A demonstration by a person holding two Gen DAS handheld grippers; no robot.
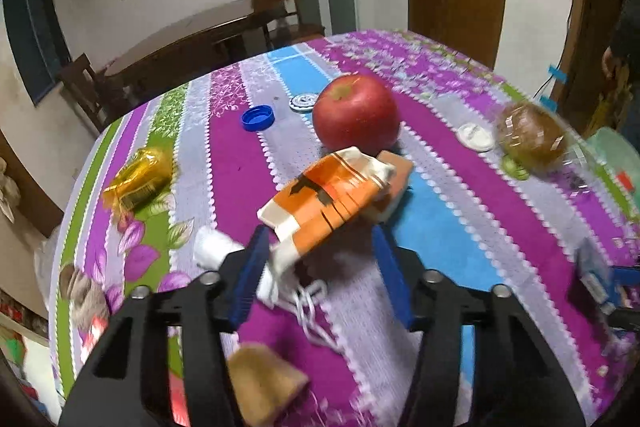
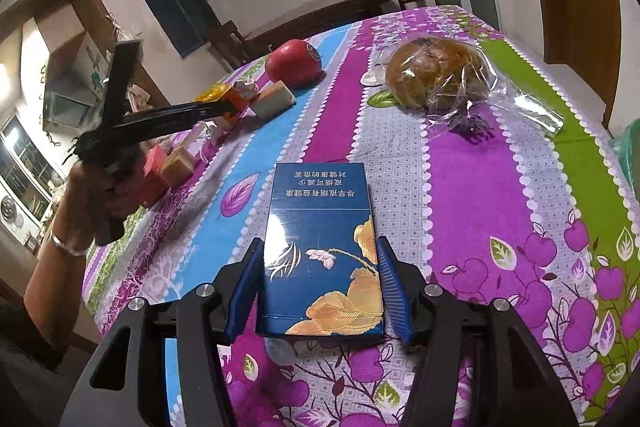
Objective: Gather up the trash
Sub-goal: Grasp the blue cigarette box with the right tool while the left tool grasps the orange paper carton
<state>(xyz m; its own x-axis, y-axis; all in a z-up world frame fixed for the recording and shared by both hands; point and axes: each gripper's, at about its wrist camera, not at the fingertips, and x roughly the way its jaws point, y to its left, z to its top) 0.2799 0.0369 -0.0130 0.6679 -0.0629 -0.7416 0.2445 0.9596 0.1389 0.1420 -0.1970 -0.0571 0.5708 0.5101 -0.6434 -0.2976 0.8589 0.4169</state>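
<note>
Right hand-held gripper (image 2: 318, 281) around glossy blue cigarette pack (image 2: 322, 251)

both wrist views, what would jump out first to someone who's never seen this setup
The loud purple, blue and green floral tablecloth fills both views. On it, the red apple sits mid-table just beyond the orange-and-white carton, which lies between the fingers of the left gripper. In the right wrist view, the right gripper clamps a glossy blue cigarette box, with a bagged bun farther back.
</note>
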